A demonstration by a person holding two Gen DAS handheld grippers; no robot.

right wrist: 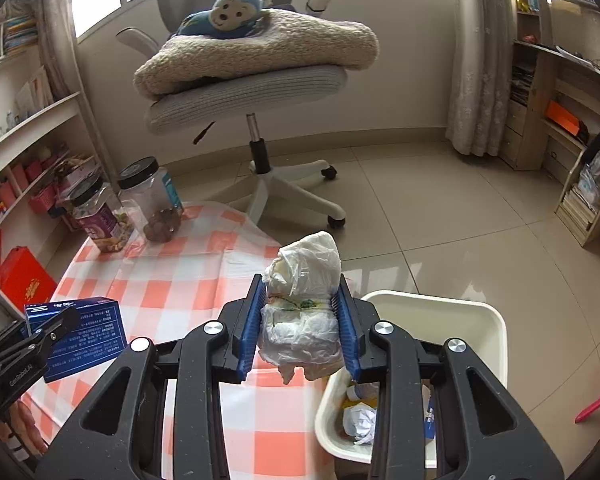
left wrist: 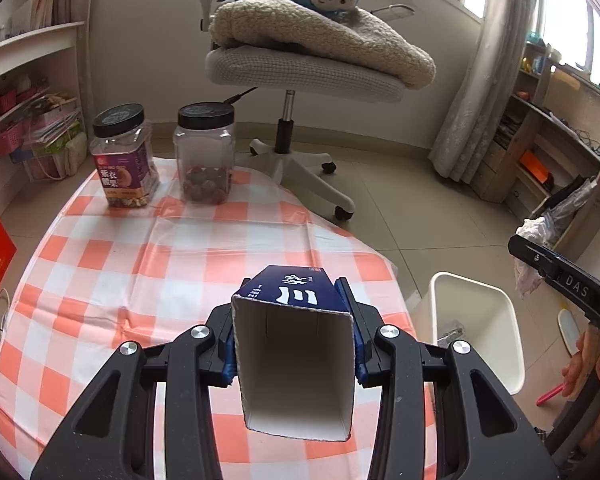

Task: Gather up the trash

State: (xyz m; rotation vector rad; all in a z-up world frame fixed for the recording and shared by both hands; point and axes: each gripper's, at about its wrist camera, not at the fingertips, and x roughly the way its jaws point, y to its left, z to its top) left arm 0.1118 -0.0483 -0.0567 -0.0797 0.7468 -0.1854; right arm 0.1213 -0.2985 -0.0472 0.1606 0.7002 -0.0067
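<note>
Above the checked table (left wrist: 140, 264), left tongs (left wrist: 294, 332) angled down clamping blue carton (left wrist: 296, 344), right tongs (right wrist: 302, 316) gripping crumpled wad (right wrist: 304, 312) beside bin (right wrist: 440, 304).

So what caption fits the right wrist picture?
Right gripper holding a crumpled white wad by the bin.

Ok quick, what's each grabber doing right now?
Left gripper: closed on the open blue box.
Right gripper: closed on the crumpled white wrapper.

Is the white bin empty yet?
No. The white bin already holds crumpled paper and other scraps in the right wrist view.
</note>
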